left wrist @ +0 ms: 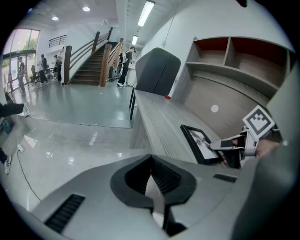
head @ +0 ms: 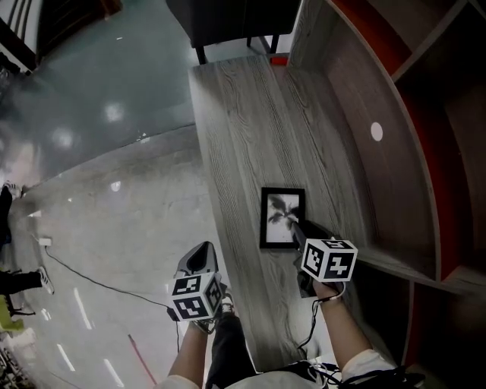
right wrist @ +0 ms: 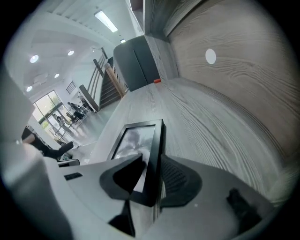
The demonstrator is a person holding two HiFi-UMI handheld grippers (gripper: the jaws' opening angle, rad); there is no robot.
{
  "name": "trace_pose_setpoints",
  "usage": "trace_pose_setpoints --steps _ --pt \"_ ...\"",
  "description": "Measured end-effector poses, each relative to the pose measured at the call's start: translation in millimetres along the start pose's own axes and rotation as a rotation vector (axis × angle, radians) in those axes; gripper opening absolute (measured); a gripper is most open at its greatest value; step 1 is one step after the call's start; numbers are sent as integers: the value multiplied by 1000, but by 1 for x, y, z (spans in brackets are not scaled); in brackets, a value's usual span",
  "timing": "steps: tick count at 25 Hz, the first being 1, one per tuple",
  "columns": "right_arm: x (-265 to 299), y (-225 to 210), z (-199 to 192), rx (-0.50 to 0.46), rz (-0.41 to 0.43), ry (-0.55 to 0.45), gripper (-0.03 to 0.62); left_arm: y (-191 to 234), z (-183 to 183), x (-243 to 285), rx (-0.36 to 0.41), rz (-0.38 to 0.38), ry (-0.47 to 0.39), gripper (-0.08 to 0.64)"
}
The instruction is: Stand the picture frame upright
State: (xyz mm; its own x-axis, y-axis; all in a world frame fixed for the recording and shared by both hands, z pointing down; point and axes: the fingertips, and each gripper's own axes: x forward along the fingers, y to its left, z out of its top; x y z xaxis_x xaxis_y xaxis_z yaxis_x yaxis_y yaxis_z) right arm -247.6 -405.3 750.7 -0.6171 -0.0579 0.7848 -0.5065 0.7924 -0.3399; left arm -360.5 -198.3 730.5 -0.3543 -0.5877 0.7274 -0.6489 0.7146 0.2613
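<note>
a black frame (head: 282, 218) lies picture-side up on a wooden desk (head: 243, 114). the right gripper (head: 298, 232) pinches the frame's near right edge. the left gripper (head: 202, 257), jaws pressed together on nothing, hangs just off the desk's left side.

Bright open lobby, hard surfaces.
Grey wood-grain counter (head: 243, 114) centre; glossy grey floor (head: 99, 114) left; curved wooden shelf unit with red insides (head: 425, 91) right; dark grey chair (head: 228, 19) top centre; brown staircase (left wrist: 86, 65) upper left in left gripper view.
</note>
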Motion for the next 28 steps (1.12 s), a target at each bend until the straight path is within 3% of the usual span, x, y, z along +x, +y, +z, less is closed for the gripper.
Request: trace_pose_setpoints --steps 8,17,28 --pt "2 3 -2 -21 9 40 124 3 4 -4 -11 -12 5 14" --pt "-3 -2 -5 50 6 42 87 -12 16 -8 7 -39 -4 14" --pt "-20 3 -7 44 -28 5 86 -21 21 -22 24 -57 -20 14"
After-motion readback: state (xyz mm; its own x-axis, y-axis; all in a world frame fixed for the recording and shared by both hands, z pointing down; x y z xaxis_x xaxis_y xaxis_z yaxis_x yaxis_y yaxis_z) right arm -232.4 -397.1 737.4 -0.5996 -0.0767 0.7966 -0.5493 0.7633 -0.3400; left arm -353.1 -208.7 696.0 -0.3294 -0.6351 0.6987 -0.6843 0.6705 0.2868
